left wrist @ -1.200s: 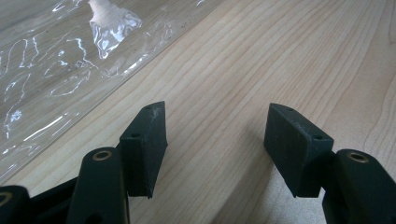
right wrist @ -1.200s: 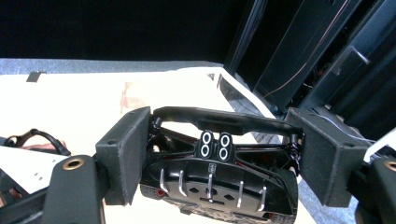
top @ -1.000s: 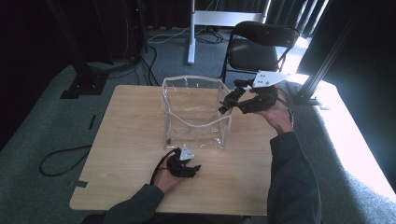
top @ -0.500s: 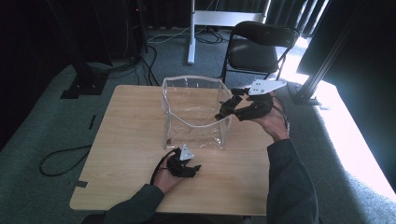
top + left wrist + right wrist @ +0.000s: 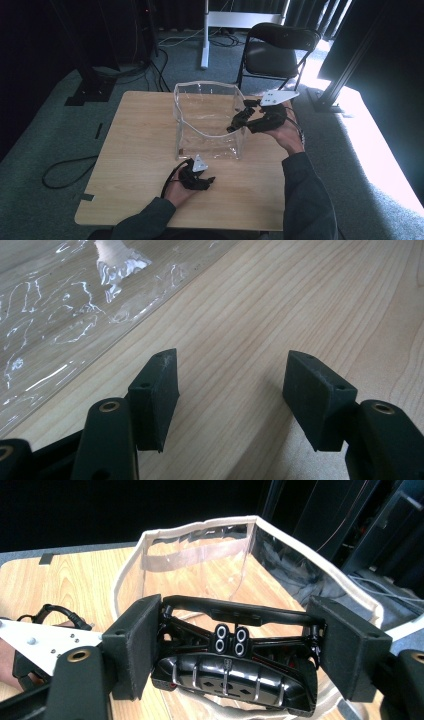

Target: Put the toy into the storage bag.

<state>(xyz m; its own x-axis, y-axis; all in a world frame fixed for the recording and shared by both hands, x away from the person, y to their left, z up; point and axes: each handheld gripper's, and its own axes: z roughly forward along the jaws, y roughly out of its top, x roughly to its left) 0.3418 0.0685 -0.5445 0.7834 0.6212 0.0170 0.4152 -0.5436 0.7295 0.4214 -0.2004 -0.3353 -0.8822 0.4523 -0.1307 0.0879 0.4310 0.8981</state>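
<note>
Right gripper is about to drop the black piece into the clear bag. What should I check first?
1. Grip on the black plastic part: ok, both pads of the right gripper press on its ends.
2. Clear bag upright, mouth open: ok.
3. Part over the opening: cannot tell; in the high view the jaws sit at the bag's right rim.
4. Bag steadied: not ok; the left gripper is open and empty over the bare table, beside the bag.
5. Bag interior free: ok, nothing seen through the clear walls.
</note>
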